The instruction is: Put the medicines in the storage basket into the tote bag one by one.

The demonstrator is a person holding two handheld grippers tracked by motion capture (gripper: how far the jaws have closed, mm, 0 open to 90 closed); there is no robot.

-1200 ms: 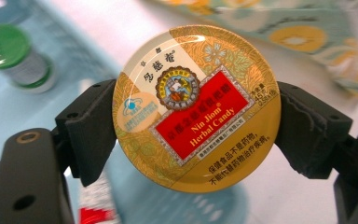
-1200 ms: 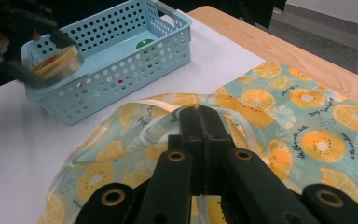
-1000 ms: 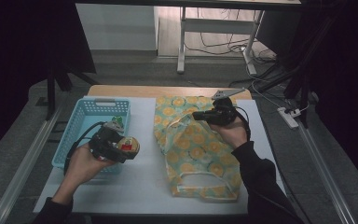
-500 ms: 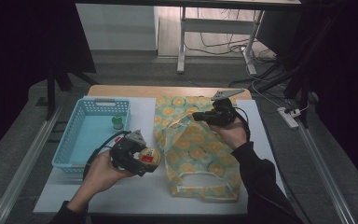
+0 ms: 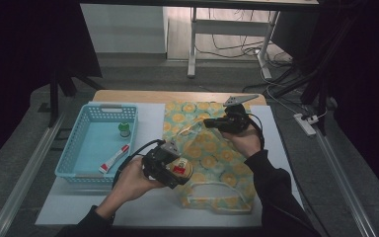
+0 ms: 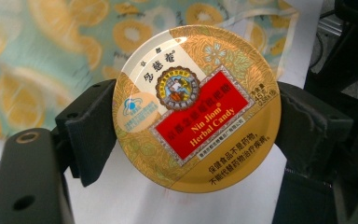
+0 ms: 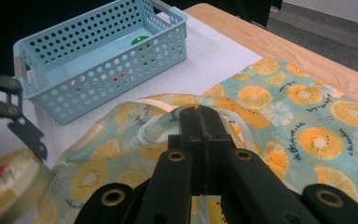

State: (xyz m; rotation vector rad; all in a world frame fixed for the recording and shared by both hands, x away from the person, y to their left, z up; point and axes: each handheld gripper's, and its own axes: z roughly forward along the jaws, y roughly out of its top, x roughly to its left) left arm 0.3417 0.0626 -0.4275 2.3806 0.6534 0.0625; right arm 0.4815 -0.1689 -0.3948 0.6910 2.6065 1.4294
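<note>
Carrying: our left gripper (image 5: 176,170) has brought the round candy tin (image 6: 196,108) away from the blue basket (image 5: 69,160) toward the fruit-print bag (image 5: 212,160); a second ago it was at the basket's near edge, now it is at the bag's left side.
Meaning: we judge the tin is on its way into the bag, with the drop itself not yet done.
Left jaws: set wide and clamped on the tin's rim from both sides, its printed lid facing the left gripper view.
Right jaws: our right gripper (image 7: 200,122) is pressed together on the pale handle strap (image 7: 156,100) of the bag, lifting it so the mouth opens toward the tin.
Right hand: it has kept its place over the bag's far half.
Tin's place: in the air just above the white mat (image 5: 148,210), at the bag's left edge.
Basket: a small green-capped bottle (image 5: 124,130) and a red-and-white tube (image 5: 114,159) lie in it.
Next: we would carry the tin under the raised strap before letting go.
</note>
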